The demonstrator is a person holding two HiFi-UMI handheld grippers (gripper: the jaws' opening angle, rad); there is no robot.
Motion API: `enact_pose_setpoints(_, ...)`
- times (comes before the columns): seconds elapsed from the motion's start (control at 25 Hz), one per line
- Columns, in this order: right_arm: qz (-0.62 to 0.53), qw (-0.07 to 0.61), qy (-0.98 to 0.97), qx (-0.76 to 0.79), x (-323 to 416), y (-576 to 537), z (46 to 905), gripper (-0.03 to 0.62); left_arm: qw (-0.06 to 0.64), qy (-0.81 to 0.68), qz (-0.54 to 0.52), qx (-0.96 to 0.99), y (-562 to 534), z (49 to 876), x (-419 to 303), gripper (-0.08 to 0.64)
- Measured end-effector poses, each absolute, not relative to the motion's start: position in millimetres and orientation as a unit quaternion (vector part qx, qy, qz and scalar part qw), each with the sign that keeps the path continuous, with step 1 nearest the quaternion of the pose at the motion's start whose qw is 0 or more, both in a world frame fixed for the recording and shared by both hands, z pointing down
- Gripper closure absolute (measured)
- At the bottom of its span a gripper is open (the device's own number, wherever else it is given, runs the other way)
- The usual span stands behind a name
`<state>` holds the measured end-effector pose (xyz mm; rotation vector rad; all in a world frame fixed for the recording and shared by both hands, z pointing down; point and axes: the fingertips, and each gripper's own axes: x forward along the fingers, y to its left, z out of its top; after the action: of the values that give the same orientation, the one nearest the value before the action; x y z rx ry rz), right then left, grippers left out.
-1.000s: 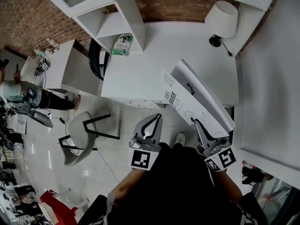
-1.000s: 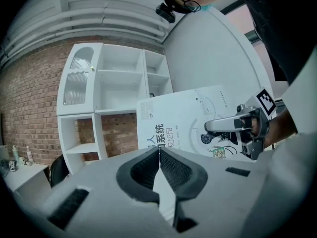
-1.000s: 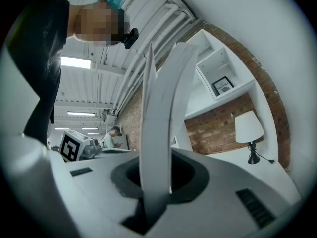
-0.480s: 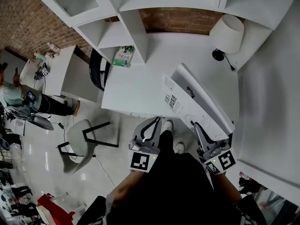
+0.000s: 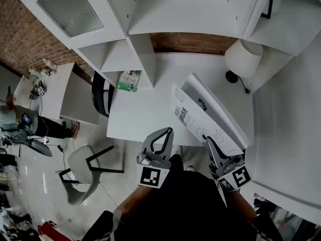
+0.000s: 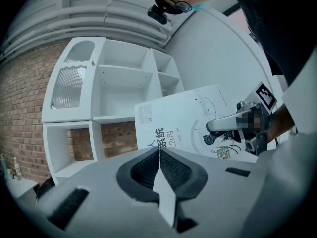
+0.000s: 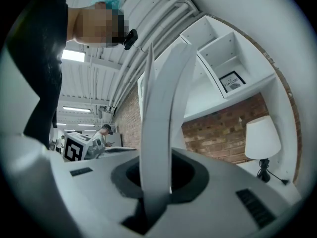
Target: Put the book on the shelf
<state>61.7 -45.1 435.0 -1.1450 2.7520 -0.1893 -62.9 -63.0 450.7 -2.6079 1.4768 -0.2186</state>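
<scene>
A large white book (image 5: 205, 117) with black print is held tilted above the white desk (image 5: 145, 104). My right gripper (image 5: 209, 143) is shut on its near lower edge. In the right gripper view the book (image 7: 161, 108) rises edge-on from between the jaws of the right gripper (image 7: 156, 182). My left gripper (image 5: 168, 131) hangs shut and empty to the left of the book, apart from it. The left gripper view shows the left gripper (image 6: 159, 155) with its pads pressed together, and the book's cover (image 6: 183, 128) beyond them. The white shelf unit (image 5: 190, 14) stands behind the desk with open compartments.
A green packet (image 5: 128, 80) lies in a low cubby at the left. A white lamp (image 5: 244, 58) stands at the desk's back right. A framed picture (image 7: 232, 81) sits in an upper shelf compartment. A black chair (image 5: 100, 89) and a grey chair (image 5: 80, 164) stand at the left.
The view has come closer to the shelf unit, which now fills the top. Both grippers and the held book have moved forward with it; the grip on the book is unchanged.
</scene>
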Motion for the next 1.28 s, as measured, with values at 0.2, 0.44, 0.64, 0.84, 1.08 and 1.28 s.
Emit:
enact_pose_setpoints(0.2, -0.047, 0.084, 0.915, -0.392, 46, -70, 421, 0.531, 0.056, 0.484, -0.053, -0.872, -95, 443, -78, 0.541)
enact_pose_setpoints(0.44, -0.038, 0.093, 0.911, -0.4, 29, -95, 401, 0.531, 0.052, 0.465, -0.047, -0.882, -126, 428, -90, 0.541)
enact_pose_setpoints(0.64, -0.037, 0.081, 0.912, -0.4, 22, -113, 388, 0.531, 0.06, 0.461, -0.036, -0.885, -148, 407, -92, 0.541)
enact_pose_setpoints(0.84, -0.038, 0.096, 0.918, -0.384, 19, -136, 361, 0.531, 0.064, 0.465, -0.04, -0.882, -169, 386, -93, 0.541)
enact_pose_setpoints(1.08, -0.028, 0.11, 0.923, -0.369, 19, -151, 343, 0.531, 0.09, 0.468, -0.044, -0.878, -178, 367, -87, 0.541)
enact_pose_setpoints(1.28, -0.028, 0.128, 0.924, -0.359, 17, -177, 319, 0.531, 0.104, 0.474, -0.042, -0.874, -203, 345, -84, 0.541)
